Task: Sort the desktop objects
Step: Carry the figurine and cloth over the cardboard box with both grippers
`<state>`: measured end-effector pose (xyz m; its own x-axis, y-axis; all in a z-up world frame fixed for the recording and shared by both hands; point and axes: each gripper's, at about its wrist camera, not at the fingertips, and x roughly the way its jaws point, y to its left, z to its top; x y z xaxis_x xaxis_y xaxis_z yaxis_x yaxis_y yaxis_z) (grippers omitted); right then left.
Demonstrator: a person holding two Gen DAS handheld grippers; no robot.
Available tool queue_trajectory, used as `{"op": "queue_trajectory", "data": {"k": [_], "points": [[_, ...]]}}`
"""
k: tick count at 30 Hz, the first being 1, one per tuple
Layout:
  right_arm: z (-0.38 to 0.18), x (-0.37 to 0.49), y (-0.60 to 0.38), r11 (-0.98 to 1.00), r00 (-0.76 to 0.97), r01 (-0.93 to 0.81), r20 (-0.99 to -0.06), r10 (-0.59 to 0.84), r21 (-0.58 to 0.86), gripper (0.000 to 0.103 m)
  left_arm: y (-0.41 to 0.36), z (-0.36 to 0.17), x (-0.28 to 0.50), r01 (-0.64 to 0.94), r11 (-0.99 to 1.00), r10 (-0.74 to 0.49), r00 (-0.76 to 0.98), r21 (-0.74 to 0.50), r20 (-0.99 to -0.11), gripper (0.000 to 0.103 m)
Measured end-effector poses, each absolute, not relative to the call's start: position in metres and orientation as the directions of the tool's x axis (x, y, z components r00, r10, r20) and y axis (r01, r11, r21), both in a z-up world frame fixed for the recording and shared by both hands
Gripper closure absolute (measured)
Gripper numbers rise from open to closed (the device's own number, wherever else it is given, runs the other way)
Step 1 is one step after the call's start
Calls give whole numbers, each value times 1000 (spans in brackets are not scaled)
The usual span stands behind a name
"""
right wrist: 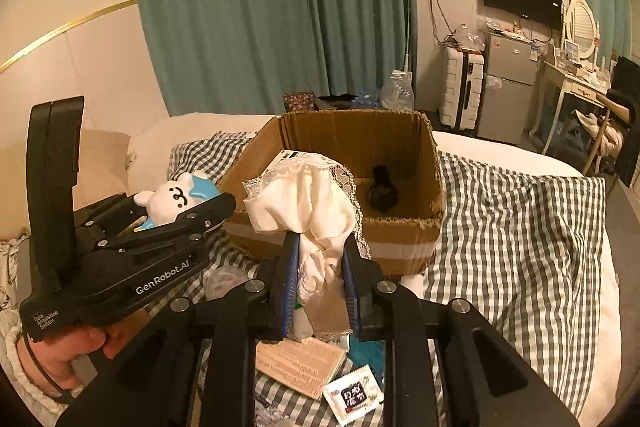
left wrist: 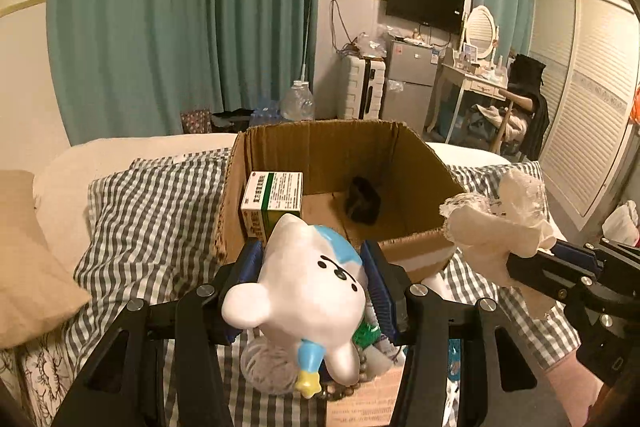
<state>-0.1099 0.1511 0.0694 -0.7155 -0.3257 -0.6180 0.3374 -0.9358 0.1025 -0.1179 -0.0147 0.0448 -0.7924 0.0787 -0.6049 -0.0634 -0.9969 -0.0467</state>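
Note:
My left gripper [left wrist: 310, 259] is shut on a white and blue cartoon figurine [left wrist: 310, 283], held just in front of an open cardboard box [left wrist: 412, 245]. The figurine also shows in the right wrist view [right wrist: 176, 197]. My right gripper [right wrist: 320, 251] is shut on a cream lace-edged cloth [right wrist: 308, 203], held near the box's front edge; the cloth also shows in the left wrist view [left wrist: 500, 223]. Inside the box lie a green and white carton [left wrist: 272, 197] and a small black object [left wrist: 362, 203].
The box stands on a bed with a grey checked blanket [right wrist: 520, 227]. Loose items lie below the grippers: a tan card [right wrist: 298, 367], a small sachet [right wrist: 354, 393], a clear plastic piece [left wrist: 268, 367]. A beige pillow [left wrist: 28, 259] is at left.

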Motion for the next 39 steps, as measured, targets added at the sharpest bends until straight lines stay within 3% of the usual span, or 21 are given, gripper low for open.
{"op": "queue_trajectory", "data": {"k": [39], "points": [[2, -258, 146, -940, -644, 302, -692, -326, 161, 83, -26, -25, -256, 9, -995, 61, -719, -97, -692, 51]]}}
